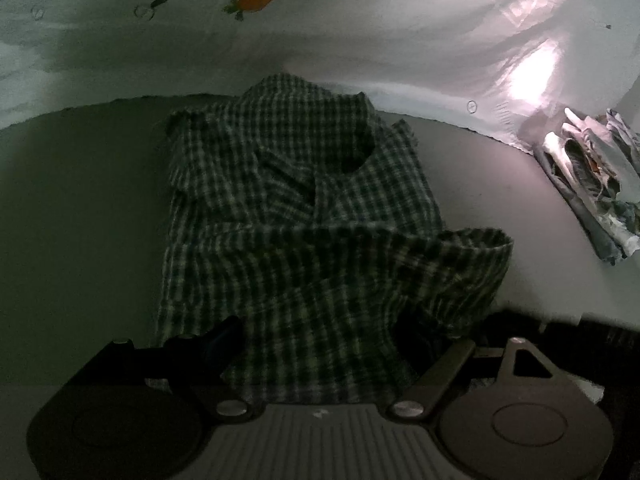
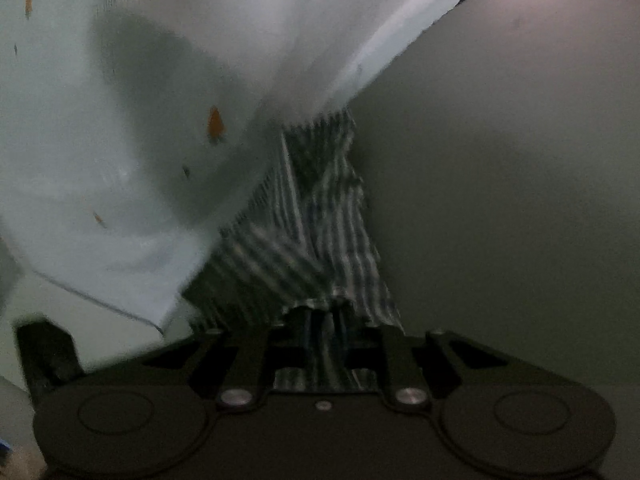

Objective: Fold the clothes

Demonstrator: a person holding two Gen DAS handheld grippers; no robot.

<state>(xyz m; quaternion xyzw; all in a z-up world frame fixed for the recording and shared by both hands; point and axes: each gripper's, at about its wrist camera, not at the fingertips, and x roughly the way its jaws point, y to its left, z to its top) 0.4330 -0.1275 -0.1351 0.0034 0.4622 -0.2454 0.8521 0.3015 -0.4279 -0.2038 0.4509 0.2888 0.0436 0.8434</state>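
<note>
The green-and-white checked cotton shirt [image 1: 296,216] lies partly folded on the plain grey table [image 1: 80,208], directly ahead of the left hand-held gripper [image 1: 320,344], its collar at the far end and its near hem drawn up between that gripper's two dark fingers. The cloth bunches over the gap, so the left hand-held gripper appears clamped on the hem, with one sleeve cuff [image 1: 476,256] curling up just to its right. Beyond the shirt hangs a pale plastic sheet printed with orange carrots [image 1: 256,0], and far off to the right sits a heap of light-coloured crumpled clothes [image 1: 592,176], well apart from the shirt. In the right wrist view, the right hand-held gripper [image 2: 320,320] has its fingers drawn close together on a bunched fold of the same checked shirt [image 2: 320,220], which stretches away forward from the fingertips. The carrot-printed sheet [image 2: 160,120] fills the left side ahead of it and the grey table [image 2: 500,200] the right.
</note>
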